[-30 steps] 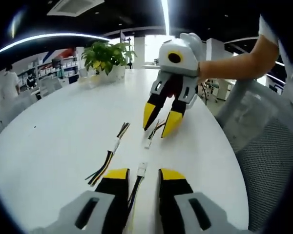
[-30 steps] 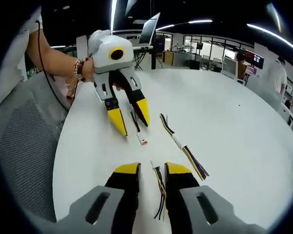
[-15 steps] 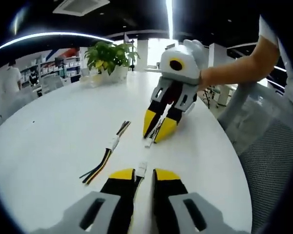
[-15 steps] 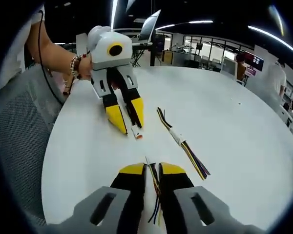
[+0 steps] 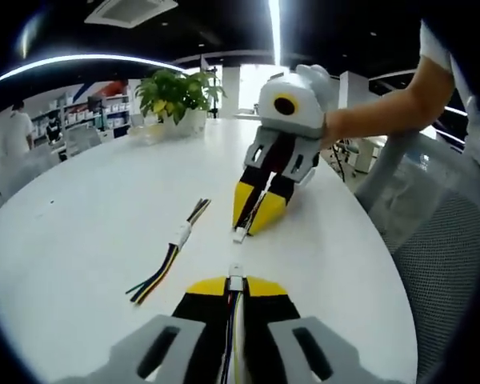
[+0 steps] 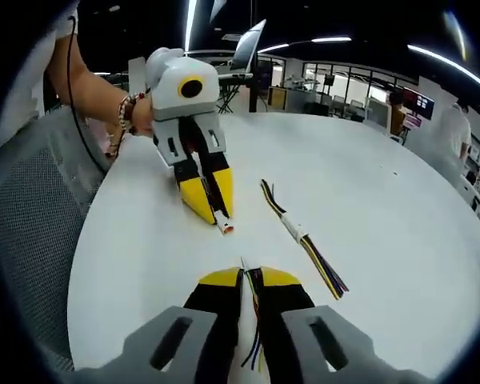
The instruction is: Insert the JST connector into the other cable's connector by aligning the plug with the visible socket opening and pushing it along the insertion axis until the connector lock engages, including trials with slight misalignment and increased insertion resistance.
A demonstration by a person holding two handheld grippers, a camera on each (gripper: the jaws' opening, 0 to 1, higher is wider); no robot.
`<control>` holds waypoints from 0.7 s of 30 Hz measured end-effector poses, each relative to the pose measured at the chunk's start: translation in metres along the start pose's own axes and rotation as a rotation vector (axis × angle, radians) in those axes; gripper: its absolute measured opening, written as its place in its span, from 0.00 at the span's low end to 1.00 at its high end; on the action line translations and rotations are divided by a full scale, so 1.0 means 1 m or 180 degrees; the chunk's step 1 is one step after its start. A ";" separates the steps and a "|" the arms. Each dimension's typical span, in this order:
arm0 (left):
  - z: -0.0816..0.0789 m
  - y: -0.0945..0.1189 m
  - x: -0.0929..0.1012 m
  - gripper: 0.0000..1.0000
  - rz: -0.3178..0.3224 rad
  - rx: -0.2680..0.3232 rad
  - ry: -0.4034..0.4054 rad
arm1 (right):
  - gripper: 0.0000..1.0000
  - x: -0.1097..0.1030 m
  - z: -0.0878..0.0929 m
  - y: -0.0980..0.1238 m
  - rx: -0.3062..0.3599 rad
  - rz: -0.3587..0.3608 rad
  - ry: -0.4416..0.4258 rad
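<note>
A short cable lies between the yellow-tipped jaws of my left gripper (image 5: 235,282), which is shut on it; its white JST connector (image 5: 235,280) pokes out past the tips. Facing it across the white table (image 5: 88,224), my right gripper (image 5: 252,224) is shut on the other cable, whose white connector (image 5: 239,234) rests on the table. In the right gripper view, my right gripper (image 6: 250,274) pinches multicoloured wires (image 6: 254,320). The left gripper (image 6: 212,210) holds a connector (image 6: 224,227) low over the table (image 6: 384,200). The two connectors are a short gap apart.
A spare joined cable (image 5: 172,248) lies to one side, also seen as a striped cable (image 6: 302,237). A potted plant (image 5: 176,92) stands at the far edge. A grey mesh chair (image 5: 448,264) borders the table. A person's forearm (image 5: 384,112) holds the right gripper.
Both grippers have shut: the left jaws came together on its cable behind the connector, and the right jaws did the same on its wires. The two grippers stand slightly nearer each other.
</note>
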State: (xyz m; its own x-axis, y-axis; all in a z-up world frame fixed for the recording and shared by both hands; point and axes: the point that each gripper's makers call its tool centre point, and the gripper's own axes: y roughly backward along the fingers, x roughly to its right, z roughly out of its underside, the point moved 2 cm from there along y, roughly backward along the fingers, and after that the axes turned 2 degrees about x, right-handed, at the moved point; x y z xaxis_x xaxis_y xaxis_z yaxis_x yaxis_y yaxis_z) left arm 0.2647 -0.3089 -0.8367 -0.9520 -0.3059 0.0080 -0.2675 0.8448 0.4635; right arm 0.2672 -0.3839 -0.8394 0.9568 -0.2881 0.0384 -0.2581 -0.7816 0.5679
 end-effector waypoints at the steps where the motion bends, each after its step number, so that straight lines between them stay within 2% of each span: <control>1: 0.000 -0.001 0.000 0.00 -0.0011 0.0002 -0.0028 | 0.04 0.000 0.000 0.000 0.0000 -0.0012 0.0013; 6: -0.004 -0.002 0.005 0.00 0.0078 -0.0009 -0.0061 | 0.04 -0.003 -0.009 0.001 0.0045 -0.0062 0.0042; 13: -0.016 0.004 -0.003 0.00 0.0013 0.0047 -0.0083 | 0.03 -0.010 -0.029 -0.001 0.0135 -0.0104 0.0220; 21: -0.018 0.005 0.002 0.00 0.0059 0.0027 -0.0193 | 0.03 -0.014 -0.032 -0.004 0.0061 -0.0129 0.0362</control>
State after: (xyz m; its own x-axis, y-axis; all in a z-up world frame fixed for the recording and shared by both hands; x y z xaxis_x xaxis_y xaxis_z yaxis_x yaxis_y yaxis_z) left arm 0.2645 -0.3132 -0.8181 -0.9640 -0.2632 -0.0373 -0.2507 0.8539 0.4561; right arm 0.2593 -0.3592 -0.8164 0.9752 -0.1923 0.1093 -0.2204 -0.8021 0.5551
